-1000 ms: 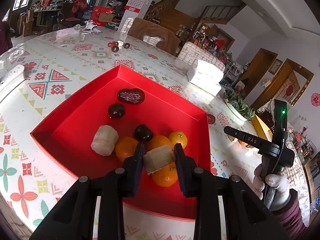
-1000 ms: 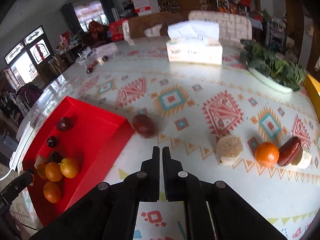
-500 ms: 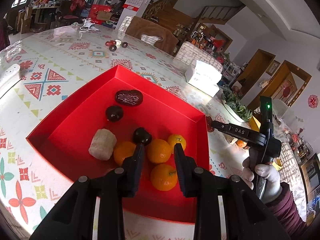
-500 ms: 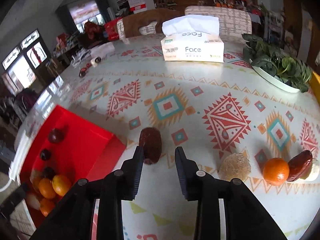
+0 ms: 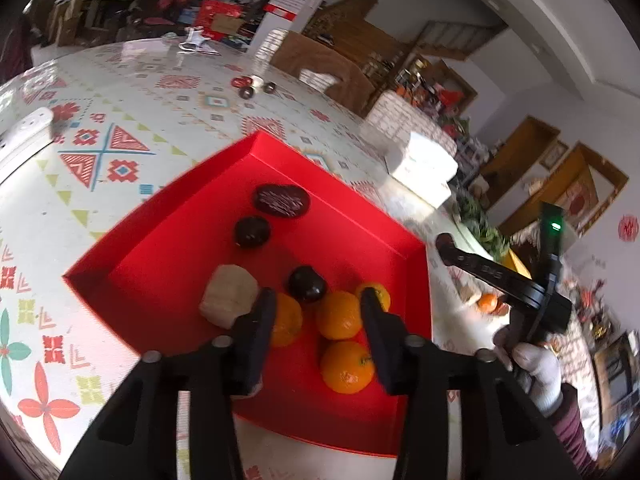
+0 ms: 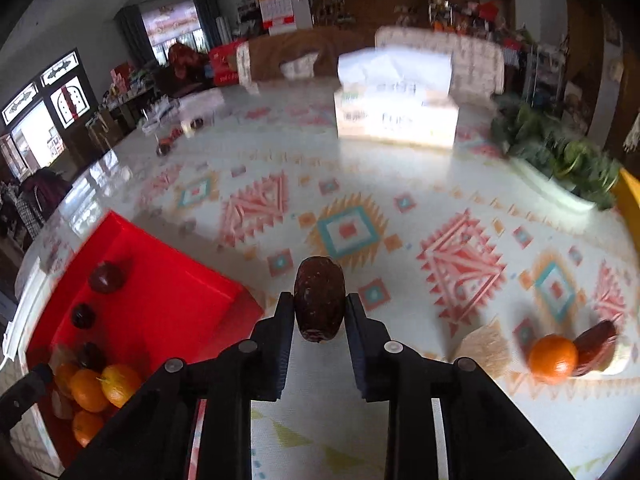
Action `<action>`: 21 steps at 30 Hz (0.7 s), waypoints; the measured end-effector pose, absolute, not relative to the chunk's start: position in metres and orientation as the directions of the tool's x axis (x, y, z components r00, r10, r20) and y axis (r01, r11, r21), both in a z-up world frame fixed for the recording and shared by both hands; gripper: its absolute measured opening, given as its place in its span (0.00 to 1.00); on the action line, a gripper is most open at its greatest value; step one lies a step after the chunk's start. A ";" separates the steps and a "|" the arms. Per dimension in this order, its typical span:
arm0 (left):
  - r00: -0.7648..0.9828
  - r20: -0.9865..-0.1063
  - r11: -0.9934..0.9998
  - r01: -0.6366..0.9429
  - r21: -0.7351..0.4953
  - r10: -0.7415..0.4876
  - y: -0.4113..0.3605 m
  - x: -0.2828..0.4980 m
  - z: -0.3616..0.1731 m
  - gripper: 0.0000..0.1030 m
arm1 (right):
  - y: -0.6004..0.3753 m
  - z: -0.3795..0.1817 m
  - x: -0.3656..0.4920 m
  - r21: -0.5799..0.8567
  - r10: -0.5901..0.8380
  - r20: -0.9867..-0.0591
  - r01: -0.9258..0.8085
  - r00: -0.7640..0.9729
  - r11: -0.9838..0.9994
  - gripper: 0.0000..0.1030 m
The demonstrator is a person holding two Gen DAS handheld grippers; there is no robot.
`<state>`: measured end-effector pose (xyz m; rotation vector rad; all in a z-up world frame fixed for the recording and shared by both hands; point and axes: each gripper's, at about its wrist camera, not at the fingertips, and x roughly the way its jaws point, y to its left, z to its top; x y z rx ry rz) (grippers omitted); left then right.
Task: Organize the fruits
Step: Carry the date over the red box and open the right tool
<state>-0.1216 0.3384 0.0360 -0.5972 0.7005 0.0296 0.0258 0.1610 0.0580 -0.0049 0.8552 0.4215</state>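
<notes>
Right gripper [image 6: 318,312] straddles a dark brown, oval, rough-skinned fruit [image 6: 319,298] lying on the patterned tablecloth [image 6: 400,208] just beside the corner of the red tray [image 6: 168,292]. The jaws stand either side of the fruit, very close to it or touching; whether they grip it cannot be told.

Left gripper [image 5: 318,306] hangs over the tray's near end with its jaws wide apart and nothing between them. Below it lie four oranges [image 5: 336,320], three dark fruits [image 5: 252,231] and a pale beige fruit chunk [image 5: 229,300].

Well apart to the right, an orange [image 6: 553,358], a brown fruit [image 6: 596,346] and a pale fibrous chunk [image 6: 482,346] remain on the cloth, so the sorting looks partly done.

Risks, as judged from this view: the fruit's rounded flanks could roll or squirt forward if the jaws close off-centre; a shallow grip near the fingertips could drop it over the tray wall; a low carry could clip the tray's corner and shift the tray.
</notes>
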 end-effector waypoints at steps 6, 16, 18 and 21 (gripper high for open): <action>0.805 -0.574 0.804 -0.239 -0.544 -0.149 0.352 -0.131 0.045 0.57 | 0.191 0.087 0.004 0.242 0.507 -0.694 -0.497 0.511 0.833 0.27; 0.800 -0.586 0.792 -0.271 -0.547 -0.131 0.367 -0.136 0.045 0.59 | 0.262 0.058 -0.013 0.268 0.555 -0.754 -0.609 0.350 0.747 0.28; 0.798 -0.588 0.794 -0.271 -0.545 -0.132 0.366 -0.136 0.045 0.62 | 0.267 0.053 -0.014 0.273 0.557 -0.758 -0.611 0.340 0.743 0.28; 0.796 -0.590 0.798 -0.266 -0.541 -0.135 0.364 -0.137 0.045 0.63 | 0.270 0.052 -0.017 0.282 0.566 -0.754 -0.613 0.334 0.738 0.28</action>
